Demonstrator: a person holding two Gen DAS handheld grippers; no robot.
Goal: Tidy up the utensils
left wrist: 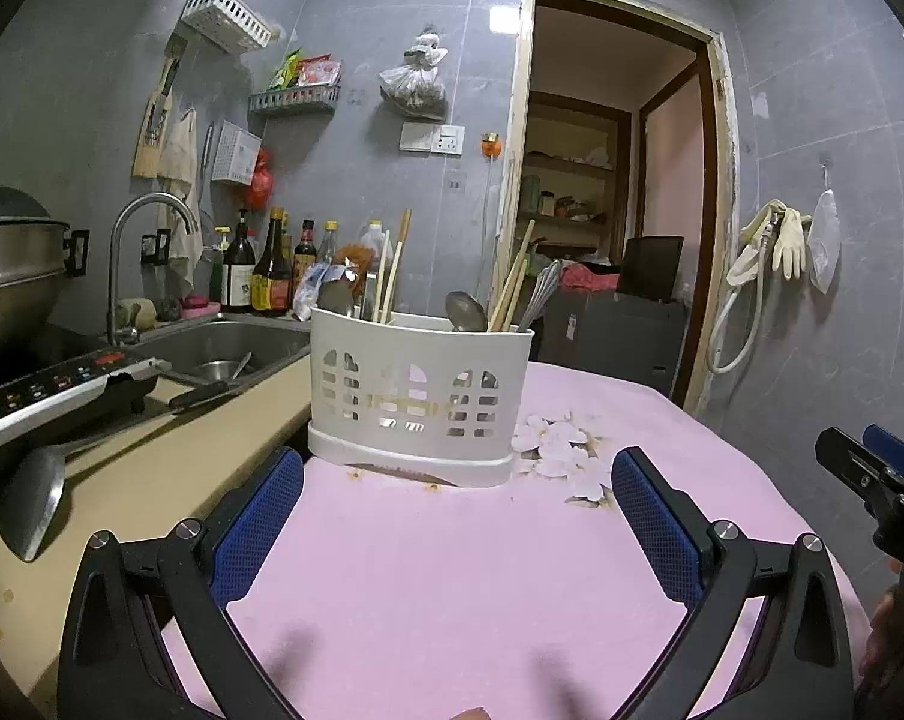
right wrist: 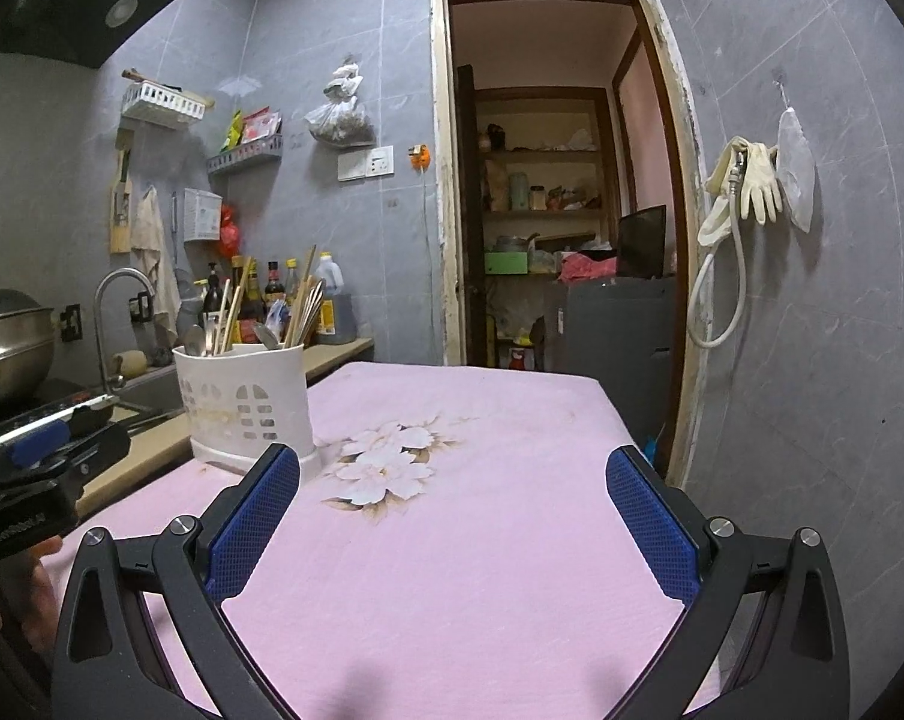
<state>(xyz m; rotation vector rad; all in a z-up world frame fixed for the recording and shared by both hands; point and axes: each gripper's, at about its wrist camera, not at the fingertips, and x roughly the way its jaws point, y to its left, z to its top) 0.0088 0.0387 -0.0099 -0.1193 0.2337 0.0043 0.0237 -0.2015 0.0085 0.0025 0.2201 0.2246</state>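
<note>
A white slotted utensil holder (left wrist: pixel 419 399) (right wrist: pixel 245 405) stands on the pink tablecloth (left wrist: pixel 452 570) (right wrist: pixel 481 540) near its left edge. Chopsticks (left wrist: pixel 511 282), a metal spoon (left wrist: pixel 466 312) and other metal utensils stick up out of it. My left gripper (left wrist: pixel 457 480) is open just in front of the holder, nothing between its blue pads. My right gripper (right wrist: pixel 452 480) is open too, to the right of the holder, above the cloth's flower print (right wrist: pixel 386 468). In the left wrist view the right gripper shows at the right edge (left wrist: pixel 871 468).
Left of the table runs a beige counter (left wrist: pixel 152 462) with a ladle (left wrist: pixel 29 504), an induction cooker (left wrist: pixel 50 390), a steel pot (left wrist: pixel 14 264), a sink (left wrist: pixel 224 354) with a tap, and sauce bottles (left wrist: pixel 272 270). An open doorway (right wrist: pixel 559 210) lies behind; gloves (right wrist: pixel 751 180) hang on the right wall.
</note>
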